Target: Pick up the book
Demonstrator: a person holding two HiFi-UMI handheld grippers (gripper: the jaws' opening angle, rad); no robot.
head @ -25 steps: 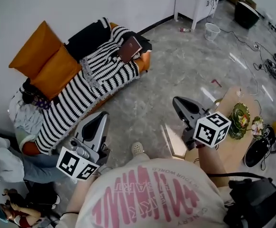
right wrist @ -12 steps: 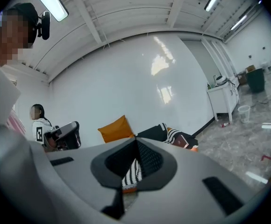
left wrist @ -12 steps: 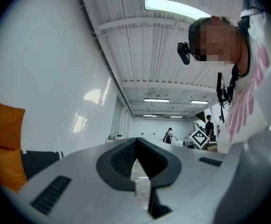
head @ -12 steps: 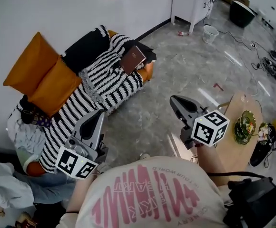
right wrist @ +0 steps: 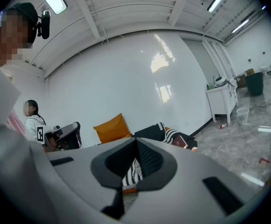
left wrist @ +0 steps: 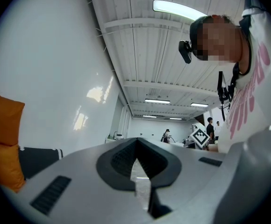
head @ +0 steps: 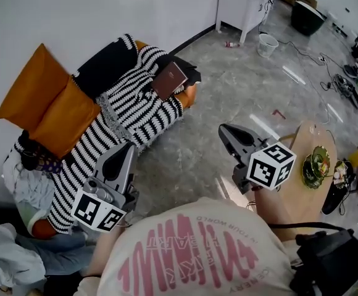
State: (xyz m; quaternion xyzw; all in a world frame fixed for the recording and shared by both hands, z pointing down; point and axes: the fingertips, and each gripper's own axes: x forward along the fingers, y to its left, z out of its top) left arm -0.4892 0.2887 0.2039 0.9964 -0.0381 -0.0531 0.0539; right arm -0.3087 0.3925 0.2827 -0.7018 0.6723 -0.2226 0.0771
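- The step in hand is judged to be the approach to the sofa point(head: 190, 94); no contact with the book point(head: 170, 78) is made yet.
- The left gripper point(head: 126, 152) is seen with its jaws pressed together and nothing between them. The right gripper point(head: 226, 131) is likewise closed and empty, with only a sliver of striped blanket point(head: 123, 113) showing past its tips.
- Before the book is reached, the jaws of the chosen gripper should be spread wider than the book is thick.
- The book is best taken by an edge that overhangs or lifts off the blanket, so that one jaw can be slid under the cover without blanket folds being pinched with it.
- A soft, uneven support is offered by the blanket, so a slow, level entry is advised. A push from the jaws could send the book sliding toward the sofa's end.
- The book is found at the sofa's far end, the one nearest the white cabinet point(head: 241, 8). It is lying flat with its brown cover up, partly on the striped blanket and partly on a black cloth point(head: 188, 69).
- It is kept well apart from both grippers, beyond them across bare floor point(head: 228, 91). It lies up and to the right of the left gripper, up and to the left of the right one.
- In the right gripper view the book is seen just right of the jaw tips, far off; in the left gripper view it is not shown at all.
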